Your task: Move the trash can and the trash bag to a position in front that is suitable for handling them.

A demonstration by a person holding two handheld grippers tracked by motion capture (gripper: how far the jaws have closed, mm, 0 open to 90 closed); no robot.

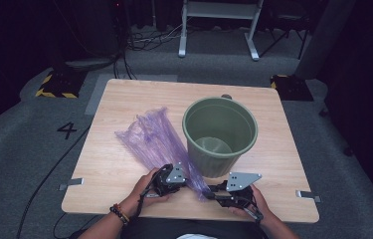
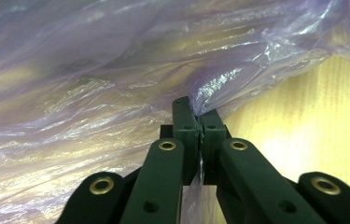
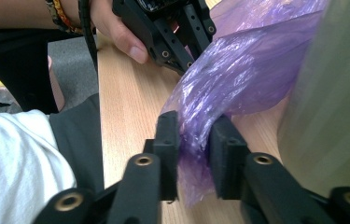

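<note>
Both grippers grip one purple plastic bag (image 1: 154, 137) beside the green bucket (image 1: 220, 135) on the wooden table (image 1: 124, 99).

From above, the bag fans leftward; up close, the left gripper (image 2: 198, 122) pinches film tight, while the right gripper (image 3: 194, 140) squeezes the bunched end.

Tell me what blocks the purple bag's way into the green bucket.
Nothing visible does. The purple plastic bag lies on the table left of the open green bucket, whose mouth is clear. Left gripper and right gripper both pinch its near end.
</note>
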